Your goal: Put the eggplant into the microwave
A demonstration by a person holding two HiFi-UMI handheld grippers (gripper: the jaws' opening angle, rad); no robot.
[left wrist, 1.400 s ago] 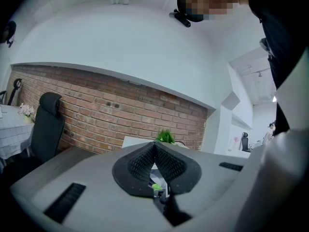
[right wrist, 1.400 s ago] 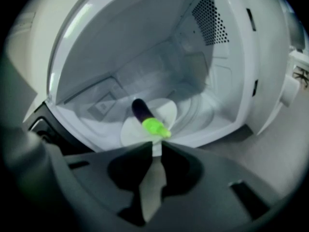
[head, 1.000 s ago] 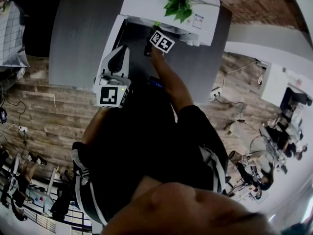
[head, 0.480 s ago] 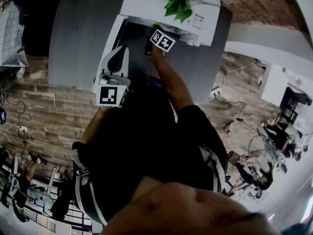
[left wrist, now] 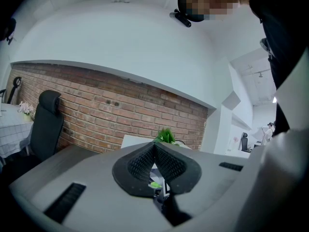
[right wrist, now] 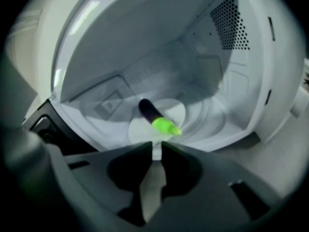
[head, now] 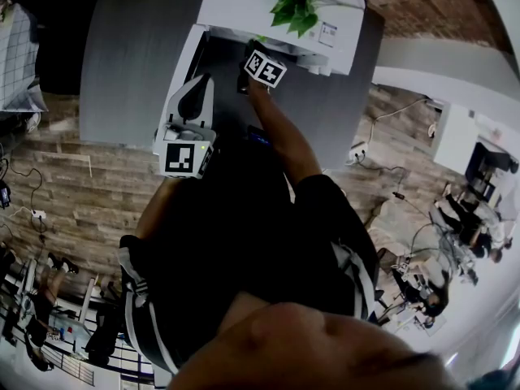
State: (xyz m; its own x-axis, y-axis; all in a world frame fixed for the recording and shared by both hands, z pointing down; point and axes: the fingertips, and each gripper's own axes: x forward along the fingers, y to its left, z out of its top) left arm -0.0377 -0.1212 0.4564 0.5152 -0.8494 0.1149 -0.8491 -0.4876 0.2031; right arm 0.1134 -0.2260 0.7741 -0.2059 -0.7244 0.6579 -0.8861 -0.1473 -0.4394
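Eggplant [right wrist: 155,117] — lying on turntable [right wrist: 179,111] inside open microwave [right wrist: 231,81] (green cap toward the opening). Right gripper [right wrist: 157,146] — jaws narrowly apart, empty. Left gripper [left wrist: 154,146]: jaws pressed together, empty.

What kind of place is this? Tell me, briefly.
Probably an office or lab with a kitchen corner: a brick wall and office chair, a microwave on a grey table, and desks with gear nearby.

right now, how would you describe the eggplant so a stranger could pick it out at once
Look into the open white microwave. On the round plate on its floor lies the eggplant. It is the only thing in there: a dark body with a bright green end.
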